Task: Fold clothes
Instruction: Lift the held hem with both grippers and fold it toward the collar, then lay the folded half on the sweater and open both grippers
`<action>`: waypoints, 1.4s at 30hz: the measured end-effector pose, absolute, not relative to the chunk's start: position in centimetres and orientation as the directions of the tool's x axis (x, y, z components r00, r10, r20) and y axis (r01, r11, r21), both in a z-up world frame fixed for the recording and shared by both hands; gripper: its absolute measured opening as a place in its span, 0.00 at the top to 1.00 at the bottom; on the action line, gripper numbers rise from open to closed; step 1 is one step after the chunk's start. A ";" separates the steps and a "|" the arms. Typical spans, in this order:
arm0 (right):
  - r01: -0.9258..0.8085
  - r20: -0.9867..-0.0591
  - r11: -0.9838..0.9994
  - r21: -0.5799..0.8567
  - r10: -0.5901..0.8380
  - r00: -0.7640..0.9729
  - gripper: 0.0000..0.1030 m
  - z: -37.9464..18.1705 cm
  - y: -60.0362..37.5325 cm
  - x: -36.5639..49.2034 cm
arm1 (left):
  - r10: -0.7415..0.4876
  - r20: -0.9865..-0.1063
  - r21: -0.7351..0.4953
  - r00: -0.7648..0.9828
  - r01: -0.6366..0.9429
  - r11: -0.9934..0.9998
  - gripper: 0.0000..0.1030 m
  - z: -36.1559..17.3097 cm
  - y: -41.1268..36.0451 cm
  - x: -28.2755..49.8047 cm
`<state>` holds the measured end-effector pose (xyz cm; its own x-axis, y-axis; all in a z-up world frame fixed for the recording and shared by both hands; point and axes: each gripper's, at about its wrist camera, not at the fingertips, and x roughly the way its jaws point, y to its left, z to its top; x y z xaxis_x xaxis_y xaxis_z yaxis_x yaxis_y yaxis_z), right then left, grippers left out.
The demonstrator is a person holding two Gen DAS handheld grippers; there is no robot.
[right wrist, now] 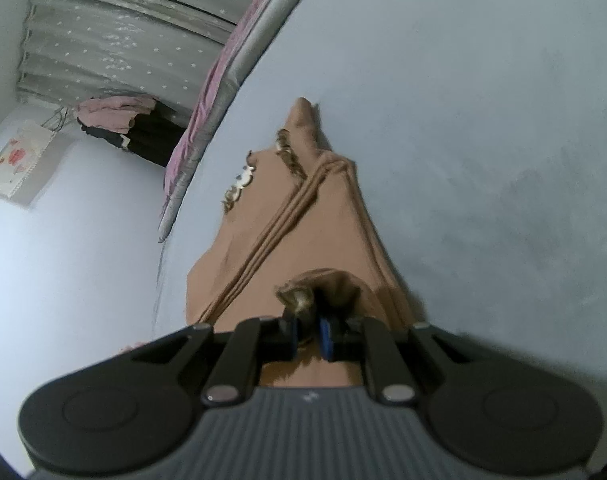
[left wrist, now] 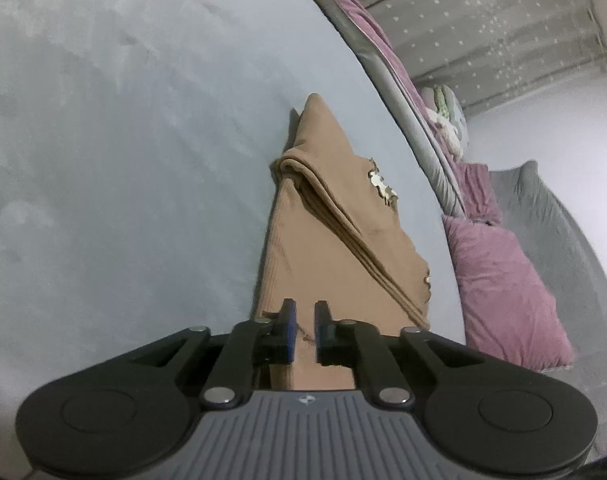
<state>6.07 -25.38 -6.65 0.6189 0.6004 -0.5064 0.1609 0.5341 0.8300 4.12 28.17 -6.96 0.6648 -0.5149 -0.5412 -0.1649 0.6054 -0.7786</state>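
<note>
A brown garment (left wrist: 323,216) with gold trim lies partly folded on the pale blue bed sheet (left wrist: 123,140), stretching away from both grippers. My left gripper (left wrist: 304,320) is at its near edge, fingers nearly together with a thin layer of cloth between the blue pads. In the right wrist view the same brown garment (right wrist: 303,216) runs forward from my right gripper (right wrist: 308,326). That gripper is shut on a bunched fold with gold trim. A long folded ridge crosses the garment diagonally.
The grey and pink bedding edge (left wrist: 403,92) curves along the far side of the bed. Pink cushions (left wrist: 503,292) lie on a grey sofa (left wrist: 563,216) beside the bed. A star-patterned curtain (right wrist: 123,36) and a pile of clothes (right wrist: 119,120) stand by the wall.
</note>
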 end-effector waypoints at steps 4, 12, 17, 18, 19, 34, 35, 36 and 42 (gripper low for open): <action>0.163 -0.456 0.477 0.864 0.600 0.658 0.67 -6.2 -26.4 5.8 | -0.512 -0.576 -0.741 0.636 -0.143 0.656 0.64 -6.3 27.7 4.0; 0.134 -0.557 0.659 0.740 0.489 0.671 0.56 -4.5 -25.5 5.9 | -0.460 -0.640 -0.678 0.615 -0.171 0.714 0.61 -5.6 27.3 4.1; 0.107 -0.605 0.755 0.647 0.423 0.675 0.57 -3.4 -24.6 6.0 | -0.467 -0.643 -0.669 0.607 -0.149 0.728 0.61 -5.4 26.7 4.0; 0.093 -0.611 0.770 0.631 0.420 0.671 0.57 -3.3 -24.1 6.0 | -0.469 -0.645 -0.666 0.603 -0.142 0.733 0.62 -5.3 26.5 3.9; 0.077 -0.617 0.787 0.613 0.415 0.669 0.58 -3.1 -23.6 6.1 | -0.470 -0.648 -0.661 0.599 -0.135 0.738 0.62 -5.2 26.2 3.9; -0.038 -0.683 0.950 0.309 0.249 0.687 0.88 -2.3 -20.1 4.8 | -0.383 -0.699 -0.481 0.603 -0.001 0.877 0.93 -4.0 22.9 3.3; -0.043 -0.679 0.953 0.300 0.245 0.692 0.88 -2.3 -20.0 4.7 | -0.380 -0.696 -0.472 0.610 0.011 0.881 0.93 -3.9 22.7 3.3; -0.048 -0.674 0.954 0.295 0.244 0.697 0.89 -2.3 -19.9 4.6 | -0.379 -0.691 -0.464 0.615 0.024 0.885 0.93 -3.7 22.6 3.2; -0.062 -0.639 0.965 0.253 0.215 0.739 0.90 -1.5 -19.3 4.1 | -0.355 -0.665 -0.429 0.657 0.053 0.902 0.93 -2.8 22.1 3.0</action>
